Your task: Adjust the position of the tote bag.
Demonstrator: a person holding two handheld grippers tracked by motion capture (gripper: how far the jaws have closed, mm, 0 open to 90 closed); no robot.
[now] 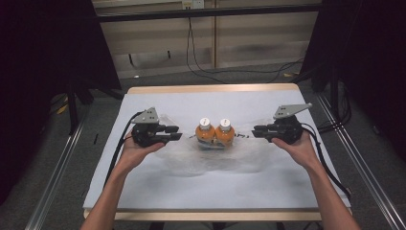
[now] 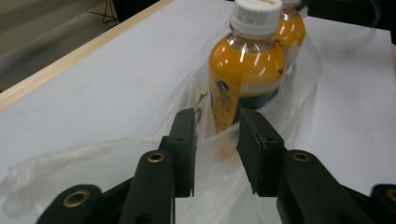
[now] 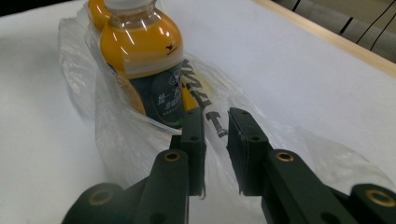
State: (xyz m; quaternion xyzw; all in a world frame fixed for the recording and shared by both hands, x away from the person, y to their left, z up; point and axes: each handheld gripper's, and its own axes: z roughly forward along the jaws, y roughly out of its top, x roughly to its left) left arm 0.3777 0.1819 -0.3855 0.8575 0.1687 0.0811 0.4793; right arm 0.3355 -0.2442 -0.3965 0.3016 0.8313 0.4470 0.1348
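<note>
Two small bottles of orange drink with white caps, one (image 1: pixel 204 132) beside the other (image 1: pixel 224 132), stand upright mid-table inside a crumpled clear plastic bag (image 1: pixel 191 160). My left gripper (image 1: pixel 178 132) is level just left of them and points at them. In the left gripper view the near bottle (image 2: pixel 245 70) stands ahead, and bag film (image 2: pixel 215 158) lies in the gap between the parted jaws (image 2: pixel 217 116). My right gripper (image 1: pixel 256 131) mirrors it from the right. There too, film (image 3: pixel 217 126) with black print runs between the jaws (image 3: pixel 215 114), which stand apart before the bottle (image 3: pixel 144 51).
A white sheet covers the table (image 1: pixel 215 187), which has a wooden rim (image 1: pixel 210 89) at the far edge. Metal rails (image 1: pixel 57 167) run along both sides. Cables (image 1: pixel 201 67) lie on the floor behind, and dark curtains hang left and right.
</note>
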